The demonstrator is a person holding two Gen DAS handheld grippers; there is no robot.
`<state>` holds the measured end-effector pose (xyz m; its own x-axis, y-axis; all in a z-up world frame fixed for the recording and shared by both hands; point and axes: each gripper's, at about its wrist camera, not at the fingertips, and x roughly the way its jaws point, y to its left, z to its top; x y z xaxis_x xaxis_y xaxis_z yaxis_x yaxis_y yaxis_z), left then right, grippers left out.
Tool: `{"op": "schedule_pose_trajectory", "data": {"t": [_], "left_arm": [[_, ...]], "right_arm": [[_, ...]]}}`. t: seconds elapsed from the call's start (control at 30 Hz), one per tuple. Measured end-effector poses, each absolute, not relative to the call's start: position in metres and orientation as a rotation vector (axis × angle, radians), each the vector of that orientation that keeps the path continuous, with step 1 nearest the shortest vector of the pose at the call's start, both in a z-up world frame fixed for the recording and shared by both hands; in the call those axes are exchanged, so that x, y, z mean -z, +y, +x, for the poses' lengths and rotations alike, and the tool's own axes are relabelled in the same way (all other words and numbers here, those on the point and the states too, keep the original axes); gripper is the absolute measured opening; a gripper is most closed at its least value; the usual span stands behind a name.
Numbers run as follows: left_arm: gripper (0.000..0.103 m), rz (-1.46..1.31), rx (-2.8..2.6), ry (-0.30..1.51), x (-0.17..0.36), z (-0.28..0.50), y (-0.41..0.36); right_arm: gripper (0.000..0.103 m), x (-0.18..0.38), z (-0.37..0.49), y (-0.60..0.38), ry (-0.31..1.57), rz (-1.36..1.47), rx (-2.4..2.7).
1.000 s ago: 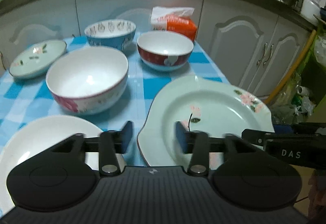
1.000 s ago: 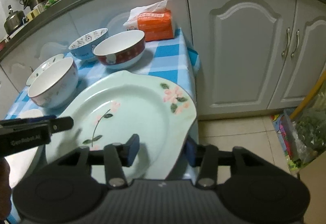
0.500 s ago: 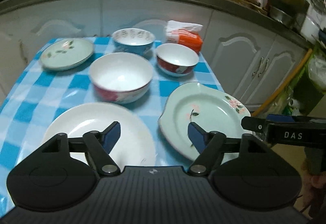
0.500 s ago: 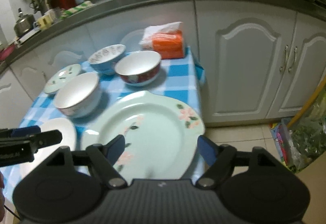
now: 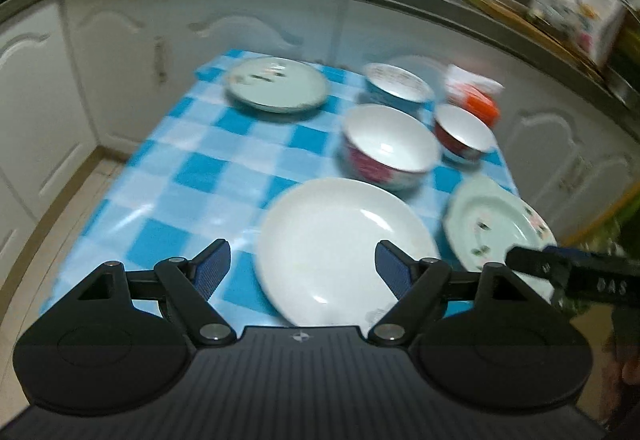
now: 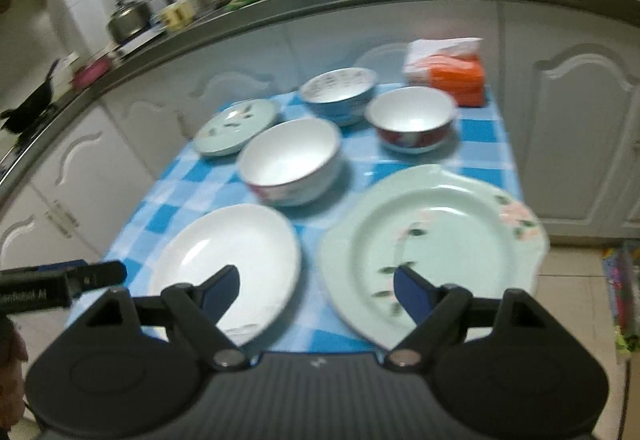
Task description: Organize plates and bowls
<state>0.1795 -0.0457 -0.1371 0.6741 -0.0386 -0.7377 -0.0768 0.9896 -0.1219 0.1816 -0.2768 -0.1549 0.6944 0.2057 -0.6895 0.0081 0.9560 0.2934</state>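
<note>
Right gripper (image 5: 536, 264) finger, white lettering "DAS"

The left claw (image 5: 303, 268) hangs over the white plate (image 5: 344, 244), its jaws opening with nothing gripped. Three bowls and two green plates sit on the checked tabletop (image 5: 208, 167).

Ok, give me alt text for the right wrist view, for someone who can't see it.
The right hand-held gripper, jaws opening and empty, hangs above a blue checked table with a white plate, a green floral plate, three bowls, a small green plate and an orange tissue pack. White cabinets stand behind.
</note>
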Motion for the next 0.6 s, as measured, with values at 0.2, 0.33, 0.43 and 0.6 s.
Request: {"op": "schedule_pose_trajectory", "data": {"t": [0.2,0.33,0.43,0.6], "left_arm": [[0.098,-0.164,-0.115,0.814,0.135,0.183,-0.011],[0.097,-0.181,-0.128,0.834,0.145,0.190,0.003],[0.095,-0.182,-0.132,0.828,0.150,0.202,0.011],[0.094,-0.253,-0.138,0.776,0.149,0.248,0.027]], "right_arm": [[0.090,0.160,0.196,-0.248,0.824,0.261,-0.179],[0.090,0.172,0.200,-0.236,0.860,0.274,-0.189],[0.090,0.181,0.203,-0.230,0.884,0.274,-0.177],[0.090,0.173,0.226,-0.225,0.869,0.301,-0.180]]}}
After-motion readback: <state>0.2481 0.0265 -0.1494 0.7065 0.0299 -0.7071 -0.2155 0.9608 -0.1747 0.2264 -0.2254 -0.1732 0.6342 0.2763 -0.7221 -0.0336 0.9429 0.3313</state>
